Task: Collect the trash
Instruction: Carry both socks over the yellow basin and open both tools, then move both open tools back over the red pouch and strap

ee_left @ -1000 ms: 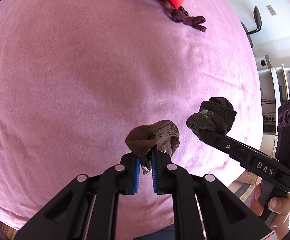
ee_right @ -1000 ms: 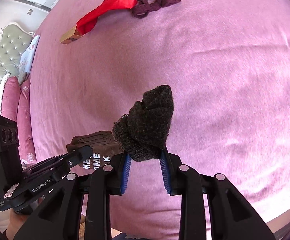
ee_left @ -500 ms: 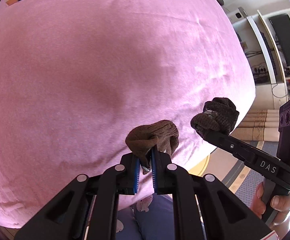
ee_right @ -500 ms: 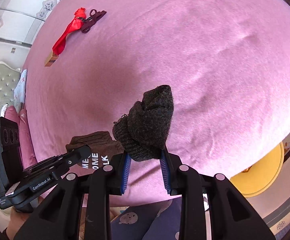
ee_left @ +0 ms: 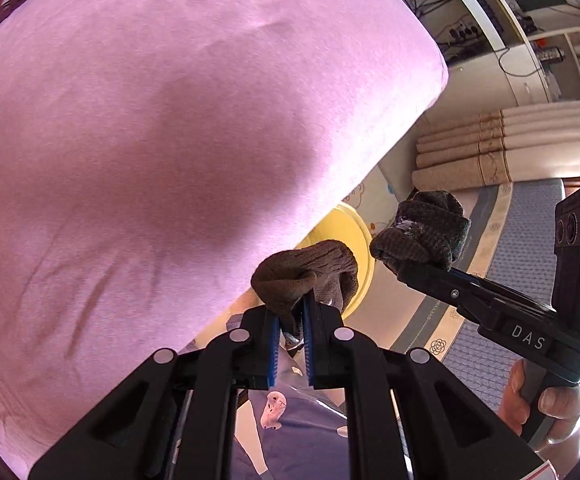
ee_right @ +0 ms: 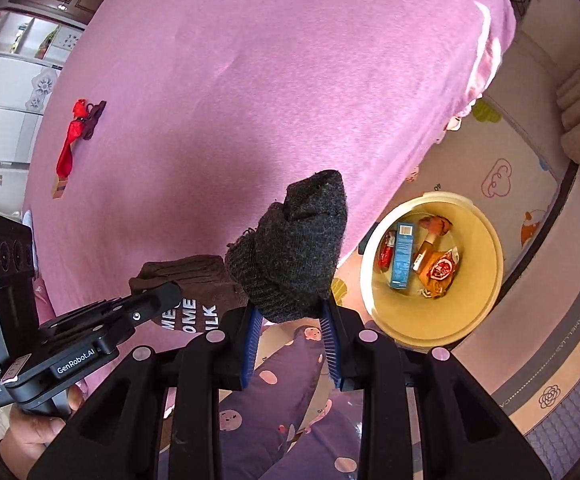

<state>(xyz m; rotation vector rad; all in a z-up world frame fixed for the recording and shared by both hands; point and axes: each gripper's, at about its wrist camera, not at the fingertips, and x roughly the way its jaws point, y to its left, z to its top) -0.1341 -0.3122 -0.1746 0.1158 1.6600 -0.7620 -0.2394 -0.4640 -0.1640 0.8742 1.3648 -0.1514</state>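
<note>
My left gripper [ee_left: 292, 320] is shut on a brown knitted sock [ee_left: 306, 276], held over the bed's edge. My right gripper [ee_right: 290, 316] is shut on a balled dark grey sock [ee_right: 294, 252]; it also shows in the left wrist view [ee_left: 422, 236]. The brown sock appears in the right wrist view [ee_right: 194, 276], with white letters on it. A yellow round bin [ee_right: 474, 320] stands on the floor by the bed, to the right of both grippers. It holds a blue box [ee_right: 401, 254], wrappers and other trash.
The pink bed [ee_right: 250, 100] fills most of both views. A red umbrella [ee_right: 68, 148] with a dark strap lies far back on it. Rolled beige mats [ee_left: 466, 148] and a patterned floor mat [ee_right: 502, 160] lie beyond the bed corner. My legs are below the grippers.
Both grippers have swung right, away from the middle of the bed toward its corner. The floor and the yellow bin have come into view. Both socks stay gripped.
</note>
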